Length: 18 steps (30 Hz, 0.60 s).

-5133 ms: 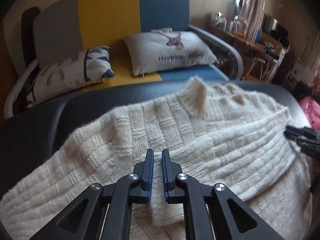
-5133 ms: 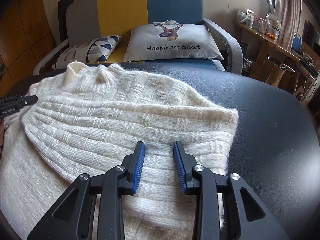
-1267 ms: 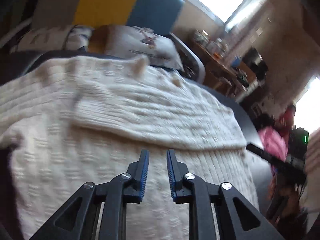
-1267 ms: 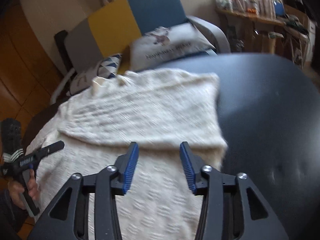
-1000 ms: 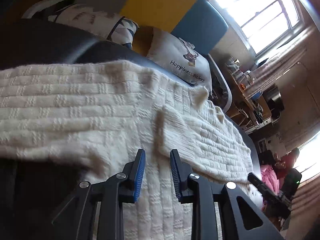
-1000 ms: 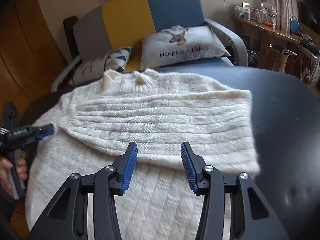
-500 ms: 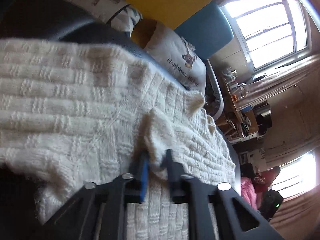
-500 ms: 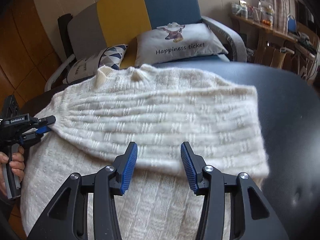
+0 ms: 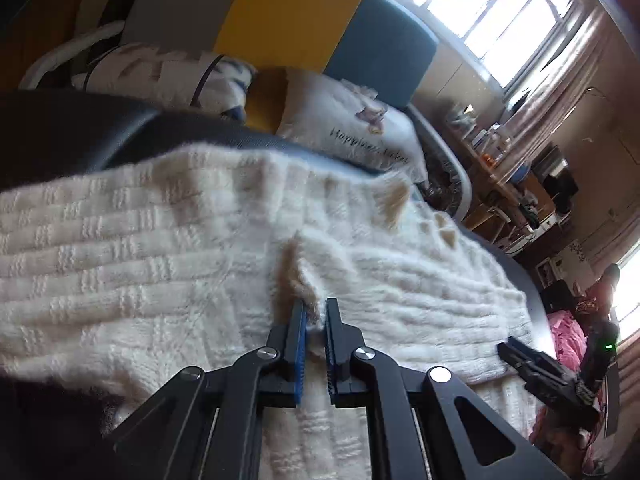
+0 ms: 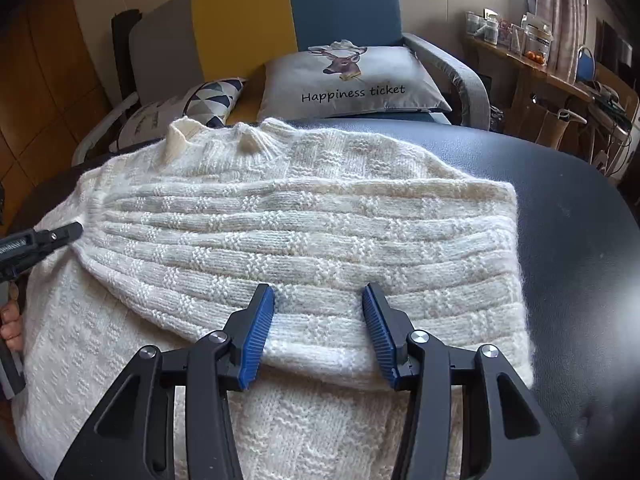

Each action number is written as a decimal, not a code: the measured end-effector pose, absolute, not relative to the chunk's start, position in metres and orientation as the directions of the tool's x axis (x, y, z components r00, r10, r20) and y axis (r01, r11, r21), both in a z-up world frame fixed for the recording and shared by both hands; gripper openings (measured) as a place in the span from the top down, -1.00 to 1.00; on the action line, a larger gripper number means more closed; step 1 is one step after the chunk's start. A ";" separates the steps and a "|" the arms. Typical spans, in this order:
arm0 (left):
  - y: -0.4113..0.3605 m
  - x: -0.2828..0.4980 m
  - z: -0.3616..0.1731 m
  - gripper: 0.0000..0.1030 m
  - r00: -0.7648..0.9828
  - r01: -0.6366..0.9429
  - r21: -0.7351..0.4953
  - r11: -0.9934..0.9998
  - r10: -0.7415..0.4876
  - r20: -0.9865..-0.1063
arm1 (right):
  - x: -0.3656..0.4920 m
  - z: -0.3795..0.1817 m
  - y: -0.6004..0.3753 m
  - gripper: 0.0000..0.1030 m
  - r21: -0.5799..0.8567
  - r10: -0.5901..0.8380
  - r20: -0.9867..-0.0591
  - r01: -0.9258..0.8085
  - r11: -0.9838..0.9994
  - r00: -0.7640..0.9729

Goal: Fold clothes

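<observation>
A cream knit sweater [image 10: 280,232] lies flat on a dark padded table [image 10: 568,240], one sleeve folded across its chest. In the left wrist view the sweater [image 9: 140,264] fills the foreground. My left gripper [image 9: 314,308] is shut on the cuff end of the folded sleeve [image 9: 298,276]; it also shows in the right wrist view [image 10: 74,230] at the sweater's left edge. My right gripper [image 10: 318,300] is open and empty, just above the lower edge of the folded sleeve; it also shows in the left wrist view [image 9: 508,346].
A grey, yellow and blue sofa [image 10: 248,24] with a deer cushion [image 10: 352,80] and a triangle-pattern cushion [image 10: 200,104] stands behind the table. A cluttered wooden shelf [image 10: 552,72] is at the right. Pink cloth [image 9: 564,332] lies beyond the table's right edge.
My left gripper has swung to the sweater's left side and closed on the sleeve cuff. My right gripper has moved forward to the folded sleeve's lower edge and stays open.
</observation>
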<state>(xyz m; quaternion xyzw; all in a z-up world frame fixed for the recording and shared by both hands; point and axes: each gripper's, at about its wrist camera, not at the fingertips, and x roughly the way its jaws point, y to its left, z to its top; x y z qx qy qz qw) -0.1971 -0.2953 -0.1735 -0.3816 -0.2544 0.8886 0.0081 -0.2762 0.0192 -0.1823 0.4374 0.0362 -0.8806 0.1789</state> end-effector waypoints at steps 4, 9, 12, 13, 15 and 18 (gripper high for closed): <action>-0.283 -0.189 -0.121 0.87 -0.808 0.050 -0.441 -0.896 0.224 -0.545 | -0.273 -0.174 0.015 0.03 0.028 -0.235 -0.770 0.336 -0.941 -0.593; -0.299 -0.209 -0.164 0.86 -0.682 0.183 -0.356 -0.916 0.143 -0.717 | -0.276 -0.186 0.014 0.03 0.050 -0.242 -0.784 0.332 -0.942 -0.571; -0.315 -0.203 -0.186 0.77 -0.654 0.244 -0.390 -0.888 0.146 -0.742 | -0.278 -0.182 0.015 0.03 0.071 -0.261 -0.787 0.339 -0.938 -0.558; -0.317 -0.200 -0.182 0.77 -0.662 0.255 -0.388 -0.886 0.132 -0.738 | -0.278 -0.179 0.015 0.03 0.072 -0.266 -0.786 0.346 -0.936 -0.558; -0.321 -0.195 -0.169 0.77 -0.692 0.266 -0.397 -0.878 0.113 -0.713 | -0.280 -0.174 0.013 0.03 0.075 -0.276 -0.777 0.353 -0.933 -0.565; -0.316 -0.197 -0.146 0.74 -0.744 0.202 -0.452 -0.869 0.164 -0.647 | -0.283 -0.166 0.010 0.03 0.081 -0.295 -0.764 0.368 -0.926 -0.574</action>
